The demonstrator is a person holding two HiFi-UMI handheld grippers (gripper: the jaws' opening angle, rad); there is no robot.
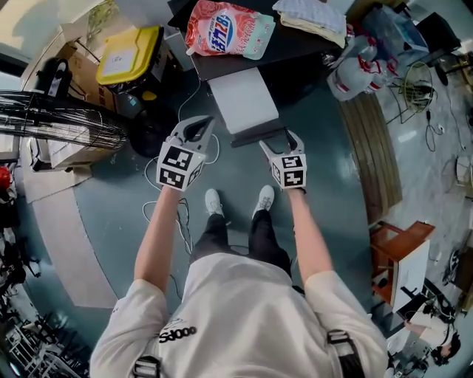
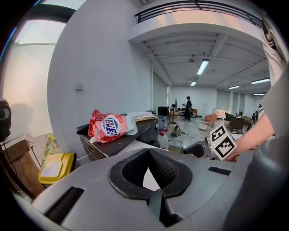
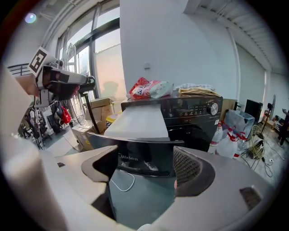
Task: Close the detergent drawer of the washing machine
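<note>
Only brand I can actually read is "Midea" [image 3: 129,157], in pale letters on the glossy black front of the detergent drawer [image 1: 242,100]. The drawer is pulled all the way out of the black washing machine [image 3: 194,113], its light grey top sticking out toward the person. On top of the machine lies a red and pink detergent bag [image 1: 225,28] with blue writing on a white oval, but I can't make the characters out. Next to it is a pile of folded cloth [image 1: 310,18].

The right gripper [image 1: 279,144] has its jaws spread wide with nothing in them, and the drawer's front panel sits just ahead of the tips. The left gripper [image 1: 196,127] is off to the left of the drawer, tips pinched together and holding nothing. Both carry cubes with black and white square markers.

Clutter-wise: a yellow lidded box [image 1: 129,53] and a wire fan [image 1: 59,118] on the left, clear bottles with red caps [image 1: 355,63] on the right, and a white cable [image 3: 122,182] on the floor under the drawer. Nothing sits between the drawer and the machine.
</note>
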